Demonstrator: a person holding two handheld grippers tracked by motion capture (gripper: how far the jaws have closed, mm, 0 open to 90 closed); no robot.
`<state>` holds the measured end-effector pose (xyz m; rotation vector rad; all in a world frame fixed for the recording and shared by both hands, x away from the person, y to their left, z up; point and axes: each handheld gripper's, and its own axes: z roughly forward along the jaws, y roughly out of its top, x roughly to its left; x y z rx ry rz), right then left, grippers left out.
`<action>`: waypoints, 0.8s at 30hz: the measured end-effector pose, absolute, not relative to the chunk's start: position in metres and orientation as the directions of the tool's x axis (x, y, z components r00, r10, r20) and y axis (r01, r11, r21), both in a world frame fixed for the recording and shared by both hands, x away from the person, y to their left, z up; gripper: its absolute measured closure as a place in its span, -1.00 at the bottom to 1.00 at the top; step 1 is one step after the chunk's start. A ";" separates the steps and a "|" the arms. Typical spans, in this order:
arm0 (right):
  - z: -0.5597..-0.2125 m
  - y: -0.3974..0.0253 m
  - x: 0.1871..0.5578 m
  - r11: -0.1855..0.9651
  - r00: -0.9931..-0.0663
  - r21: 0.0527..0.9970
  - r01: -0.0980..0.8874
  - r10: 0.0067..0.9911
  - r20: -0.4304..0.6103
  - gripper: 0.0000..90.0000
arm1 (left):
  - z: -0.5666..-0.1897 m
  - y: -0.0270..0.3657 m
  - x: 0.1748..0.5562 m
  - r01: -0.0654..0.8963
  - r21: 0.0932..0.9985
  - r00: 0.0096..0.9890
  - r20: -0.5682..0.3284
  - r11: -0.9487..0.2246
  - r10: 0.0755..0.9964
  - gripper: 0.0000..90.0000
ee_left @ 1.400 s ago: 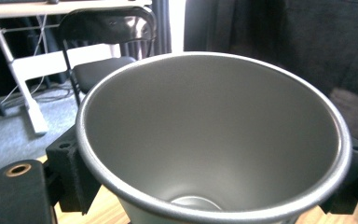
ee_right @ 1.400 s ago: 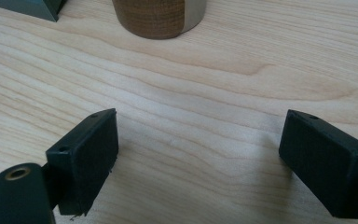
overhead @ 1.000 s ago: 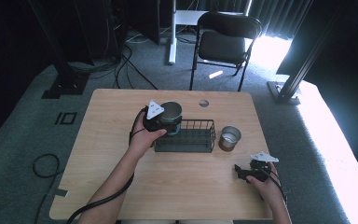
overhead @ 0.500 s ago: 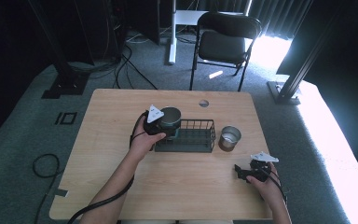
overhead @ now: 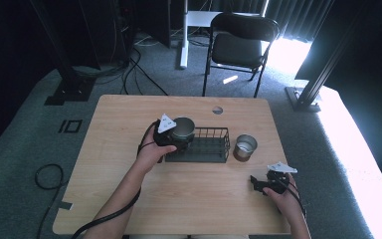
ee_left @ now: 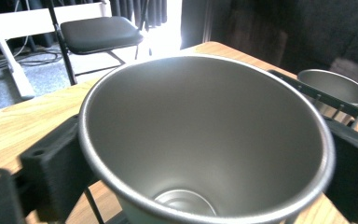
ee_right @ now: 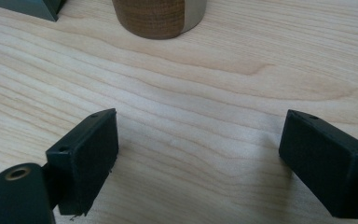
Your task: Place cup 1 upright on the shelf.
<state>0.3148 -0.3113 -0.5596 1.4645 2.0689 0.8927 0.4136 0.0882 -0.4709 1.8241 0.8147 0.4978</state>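
Reaching forward, the left gripper is clamped on a cup over the rack — the right gripper is rested low, jaws spread.

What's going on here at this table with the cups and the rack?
A person is working at a wooden table with a hand-held gripper in each hand. The left hand-held gripper is shut on a metal cup, holding it upright at the left end of a black wire rack. A second metal cup stands on the table just right of the rack. The right hand-held gripper rests low over bare tabletop, jaws wide open with nothing between them.
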 end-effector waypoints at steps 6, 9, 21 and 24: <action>-0.560 -0.311 0.315 0.227 -0.335 0.725 0.650 0.942 0.006 -0.75 | -0.468 0.092 0.408 0.298 0.919 0.695 -0.024 -0.257 0.719 -0.92; -0.560 -0.311 0.315 0.227 -0.335 0.725 0.650 0.942 0.005 -0.75 | -0.468 0.095 0.404 0.299 0.915 0.698 -0.015 -0.272 0.716 -0.92; -0.560 -0.311 0.315 0.226 -0.334 0.725 0.651 0.942 0.007 -0.75 | -0.473 0.113 0.389 0.313 0.908 0.687 -0.014 -0.278 0.727 -0.92; -0.560 -0.311 0.315 0.226 -0.334 0.724 0.651 0.943 0.007 -0.75 | -0.474 0.118 0.386 0.314 0.909 0.684 -0.015 -0.275 0.730 -0.92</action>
